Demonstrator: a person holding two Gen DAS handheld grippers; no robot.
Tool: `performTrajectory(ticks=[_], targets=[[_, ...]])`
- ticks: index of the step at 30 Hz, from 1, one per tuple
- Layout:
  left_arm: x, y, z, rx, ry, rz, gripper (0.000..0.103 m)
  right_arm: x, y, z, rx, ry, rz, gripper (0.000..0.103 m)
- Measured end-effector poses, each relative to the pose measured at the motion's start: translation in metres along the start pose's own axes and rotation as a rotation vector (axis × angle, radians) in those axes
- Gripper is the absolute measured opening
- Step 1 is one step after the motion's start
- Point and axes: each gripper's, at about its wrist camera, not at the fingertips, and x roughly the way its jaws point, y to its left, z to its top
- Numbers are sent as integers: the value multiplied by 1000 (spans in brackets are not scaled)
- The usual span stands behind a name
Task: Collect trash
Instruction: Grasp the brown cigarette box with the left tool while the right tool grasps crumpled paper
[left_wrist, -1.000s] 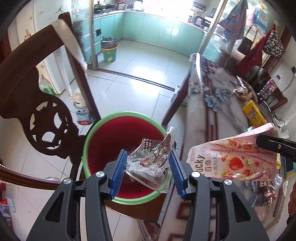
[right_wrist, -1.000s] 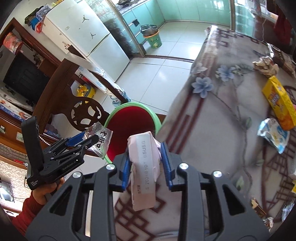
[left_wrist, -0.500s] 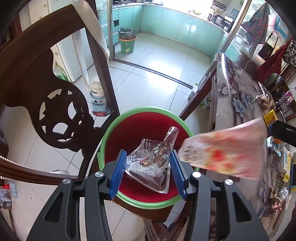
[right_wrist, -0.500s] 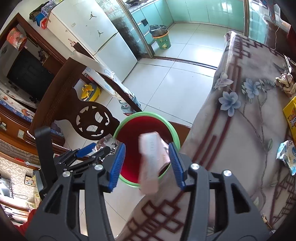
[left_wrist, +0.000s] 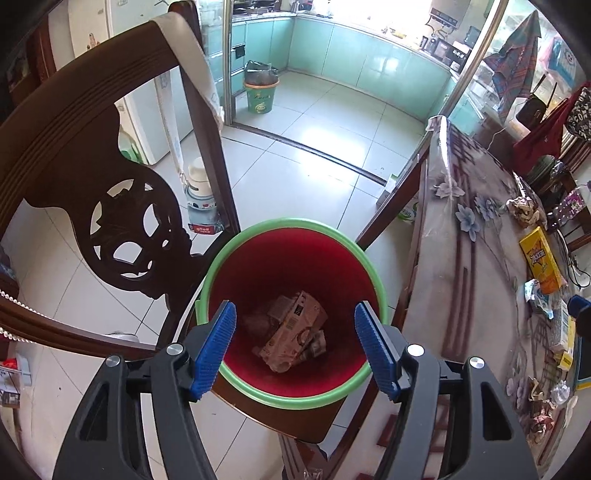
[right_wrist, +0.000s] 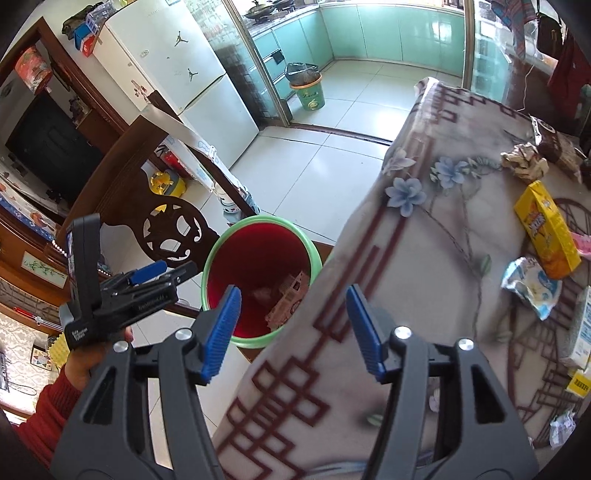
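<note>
A red bin with a green rim (left_wrist: 295, 226) (right_wrist: 314, 254) stands on a chair seat beside the table. Dropped wrappers and a pink snack pack (left_wrist: 293, 334) (right_wrist: 288, 301) lie at its bottom. My left gripper (left_wrist: 295, 345) hangs over the bin, its jaws opening with nothing between them; it shows at the left of the right wrist view (right_wrist: 162, 275), held by a hand in a red sleeve. My right gripper (right_wrist: 291, 328) hovers over the table edge next to the bin, its jaws opening and empty.
The flowered tablecloth (right_wrist: 424, 258) carries more litter: a yellow box (right_wrist: 546, 229) (left_wrist: 539, 258), a blue-white wrapper (right_wrist: 532, 288), crumpled paper (right_wrist: 524, 162) and a white carton (right_wrist: 583, 332). A dark carved chair back (left_wrist: 92, 184) rises left of the bin. A second bin (left_wrist: 260, 92) stands by the kitchen.
Both grippers opened and let go. The clear printed wrapper fell from the left, the pink strawberry snack pack from the right, and both now lie in the red bin.
</note>
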Motion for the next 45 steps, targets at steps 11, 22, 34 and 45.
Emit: performTrajectory(ticks=[11, 22, 34, 45], targets=[[-21, -58, -15, 91, -22, -48, 64, -30, -17, -37, -5, -13, -42, 62], [-27, -152, -61, 187, 42, -179, 64, -56, -85, -95, 62, 49, -112, 64], [-15, -283, -138, 353, 215, -349, 64, -99, -224, -198, 363, 129, -269, 67], [7, -339, -163, 351, 311, -371, 65, -76, -262, -236, 460, 147, -167, 38]])
